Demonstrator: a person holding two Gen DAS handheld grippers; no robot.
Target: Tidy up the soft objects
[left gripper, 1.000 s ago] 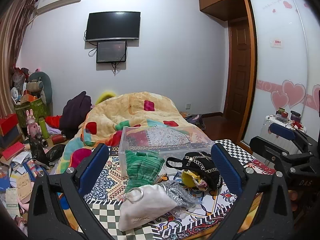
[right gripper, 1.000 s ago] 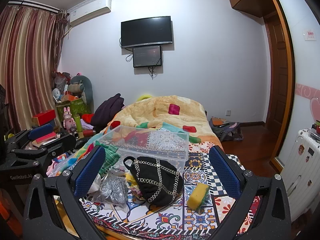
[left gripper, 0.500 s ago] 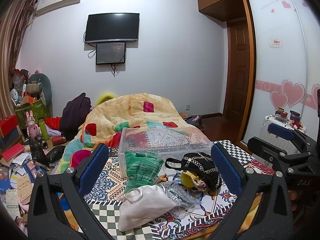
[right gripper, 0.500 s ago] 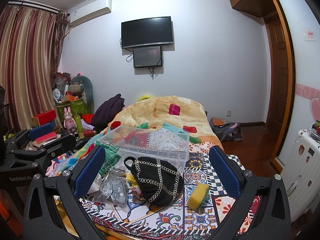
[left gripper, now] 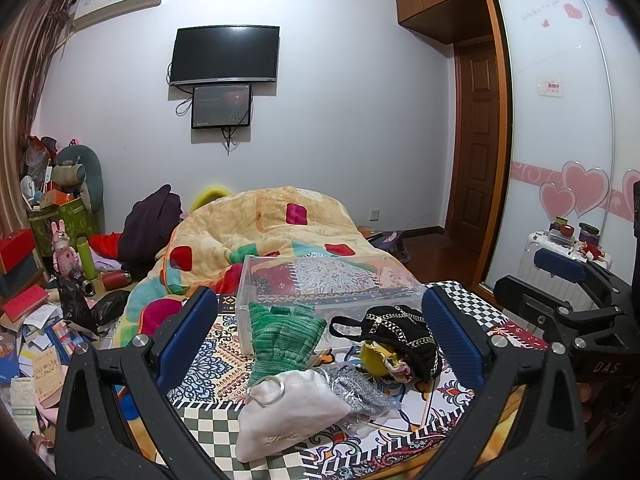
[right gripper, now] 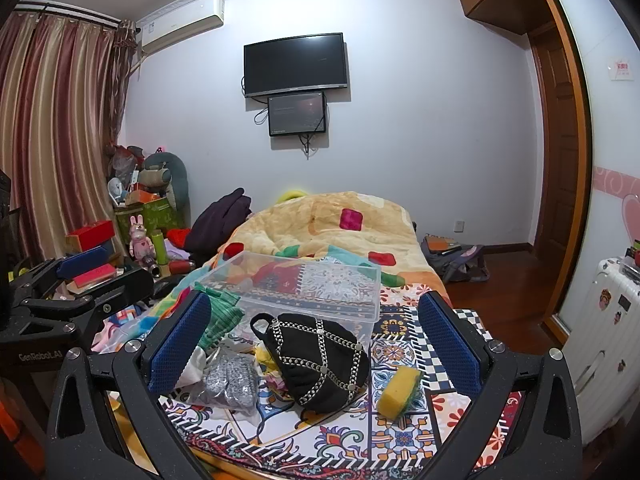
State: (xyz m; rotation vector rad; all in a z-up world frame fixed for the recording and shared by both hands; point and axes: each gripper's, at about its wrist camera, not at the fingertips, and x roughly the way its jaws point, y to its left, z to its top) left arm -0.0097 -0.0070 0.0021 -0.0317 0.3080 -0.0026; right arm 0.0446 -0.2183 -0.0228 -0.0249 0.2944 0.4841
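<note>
On the patterned cloth lie a green knit piece [left gripper: 282,338], a white pouch with a ring [left gripper: 288,410], a grey glittery piece [left gripper: 352,386], a black chain-trimmed bag [left gripper: 400,336] and something yellow [left gripper: 374,356] beside it. A clear plastic box [left gripper: 320,280] stands behind them. In the right wrist view the black bag [right gripper: 320,360], grey piece [right gripper: 232,380], green knit [right gripper: 222,316], a yellow sponge [right gripper: 398,392] and the box [right gripper: 304,280] show. My left gripper [left gripper: 320,332] and right gripper [right gripper: 316,336] are open and empty, held above the near edge.
A bed with an orange quilt [left gripper: 272,228] lies behind the box. Clutter of boxes, bottles and toys [left gripper: 60,264] fills the left floor. A white suitcase [right gripper: 612,320] and wardrobe stand at the right. The other gripper [left gripper: 568,292] shows at the right edge.
Both grippers have barely shifted; the views have hardly moved. The objects lie as before.
</note>
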